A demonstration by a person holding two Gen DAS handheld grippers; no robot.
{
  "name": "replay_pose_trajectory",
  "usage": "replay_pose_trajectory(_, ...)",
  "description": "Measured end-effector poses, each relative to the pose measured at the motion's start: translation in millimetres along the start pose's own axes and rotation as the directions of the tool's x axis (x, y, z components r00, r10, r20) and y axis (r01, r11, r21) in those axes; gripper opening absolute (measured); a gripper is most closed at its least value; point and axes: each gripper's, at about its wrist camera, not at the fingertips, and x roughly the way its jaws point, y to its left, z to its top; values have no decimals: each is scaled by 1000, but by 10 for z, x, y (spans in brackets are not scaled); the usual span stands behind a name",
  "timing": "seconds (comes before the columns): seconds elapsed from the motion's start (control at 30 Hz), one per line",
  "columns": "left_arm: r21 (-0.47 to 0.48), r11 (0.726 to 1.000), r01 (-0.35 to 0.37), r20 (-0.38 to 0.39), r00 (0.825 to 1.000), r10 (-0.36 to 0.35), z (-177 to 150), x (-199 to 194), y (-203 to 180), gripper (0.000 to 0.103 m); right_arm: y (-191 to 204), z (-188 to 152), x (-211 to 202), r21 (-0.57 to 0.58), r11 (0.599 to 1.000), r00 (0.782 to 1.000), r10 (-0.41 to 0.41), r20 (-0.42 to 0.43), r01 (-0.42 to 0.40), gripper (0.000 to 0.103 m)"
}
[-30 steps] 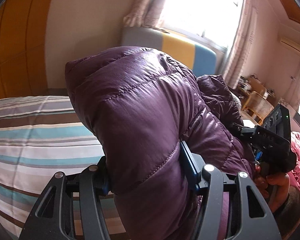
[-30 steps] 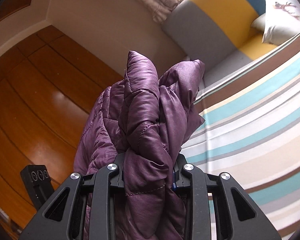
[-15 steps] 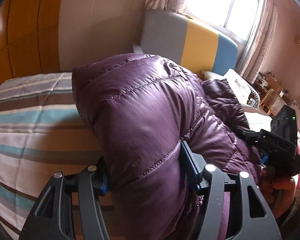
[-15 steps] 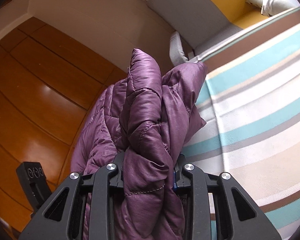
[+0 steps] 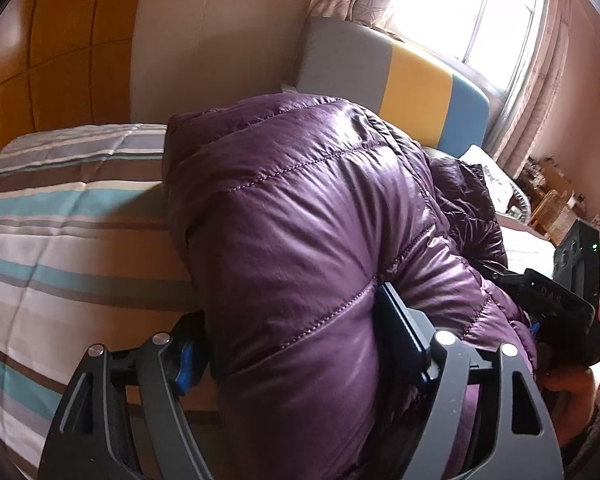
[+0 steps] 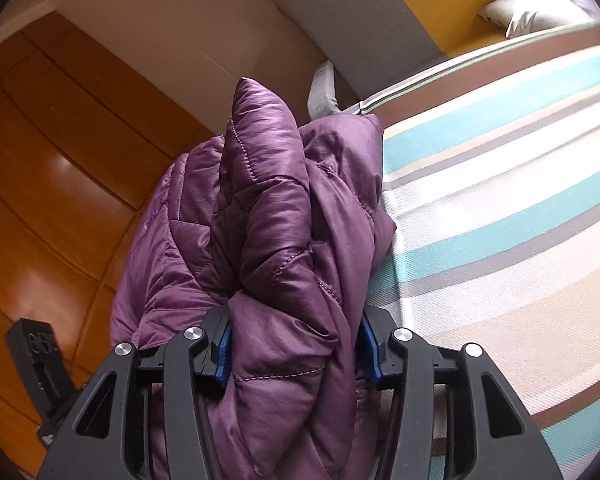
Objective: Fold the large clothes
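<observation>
Left wrist: left gripper (image 5: pixel 296 348) clamps purple jacket (image 5: pixel 300 216); right gripper (image 6: pixel 294 336) clamps it above bed (image 6: pixel 500 200).

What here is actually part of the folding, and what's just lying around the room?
In the job: purple puffer jacket, left gripper, right gripper, striped bedspread.

Just there: white pillow, grey, yellow and blue headboard, curtains.

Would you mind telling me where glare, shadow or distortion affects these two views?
Left wrist view: the window is blown out to white, the purple jacket shows bright sheen and shades the striped bedspread beside it. Right wrist view: even light, a glossy highlight on the wooden wardrobe, bedspread stripes bent by the fisheye. Both have dark vignetted corners.
</observation>
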Motion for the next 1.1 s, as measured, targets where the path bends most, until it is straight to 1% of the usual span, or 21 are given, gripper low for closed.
replay_pose_trajectory(0.1, 32, 998, -58, 12, 998, 57, -1, -144, -118, 80, 161, 3, -46, -50, 997, 998, -67, 4, 67, 48)
replay_pose_trajectory(0.17, 45, 995, -85, 28, 996, 83, -23, -270, -178, 82, 228, -10, -80, -64, 993, 995, -98, 10, 98, 48)
replay_pose_trajectory(0.27, 45, 997, -70, 56, 996, 67, -98, -445, -192, 86, 262, -38, -195, -50, 994, 996, -92, 17, 92, 48)
replay_pose_trajectory(0.33, 56, 996, -69, 66, 996, 66, -153, -525, -216, 86, 272, -86, -278, -54, 994, 995, -96, 23, 97, 48)
replay_pose_trajectory(0.37, 75, 994, -81, 67, 995, 76, -201, -551, -239, 87, 279, -103, -275, -63, 992, 994, -104, 24, 106, 48)
replay_pose_trajectory(0.43, 117, 984, -134, 55, 990, 128, -273, -524, -282, 88, 289, -150, -266, -90, 988, 992, -122, 28, 124, 48)
replay_pose_trajectory(0.47, 133, 980, -149, 48, 988, 144, -311, -484, -272, 88, 282, -169, -243, -99, 986, 991, -130, 27, 132, 49)
replay_pose_trajectory(0.5, 132, 979, -154, 42, 988, 150, -336, -448, -248, 89, 268, -187, -201, -111, 982, 988, -152, 22, 154, 57)
replay_pose_trajectory(0.53, 122, 981, -151, 34, 988, 148, -340, -427, -232, 89, 234, -184, -149, -111, 979, 985, -169, 18, 170, 59)
replay_pose_trajectory(0.6, 60, 991, -118, 4, 993, 118, -322, -405, -146, 89, 200, -162, -106, -91, 984, 988, -157, 2, 156, 60)
replay_pose_trajectory(0.67, 31, 993, -113, -6, 994, 113, -290, -447, -127, 89, 189, -95, -130, -77, 986, 989, -147, 2, 147, 60)
replay_pose_trajectory(0.73, 31, 990, -137, 1, 991, 137, -288, -528, -151, 95, 260, -73, -262, -90, 986, 990, -138, 27, 140, 60)
replay_pose_trajectory(0.77, 35, 987, -156, 10, 988, 155, -291, -599, -180, 101, 303, -61, -325, -100, 986, 990, -133, 36, 136, 60)
replay_pose_trajectory(0.83, 46, 986, -163, 31, 986, 162, -324, -722, -259, 101, 386, -90, -480, -131, 983, 991, -121, 56, 127, 69)
replay_pose_trajectory(0.87, 56, 982, -179, 40, 983, 177, -350, -794, -303, 101, 449, -130, -610, -156, 980, 990, -116, 77, 127, 76)
replay_pose_trajectory(0.93, 67, 977, -202, 51, 979, 199, -401, -899, -381, 101, 541, -215, -765, -194, 971, 988, -125, 90, 140, 78)
replay_pose_trajectory(1.03, 68, 979, -194, 62, 980, 190, -506, -1100, -489, 101, 678, -401, -1014, -258, 951, 983, -152, 101, 173, 79)
replay_pose_trajectory(1.1, 43, 980, -196, 75, 978, 193, -554, -1214, -534, 101, 731, -492, -1137, -278, 942, 980, -162, 115, 188, 89)
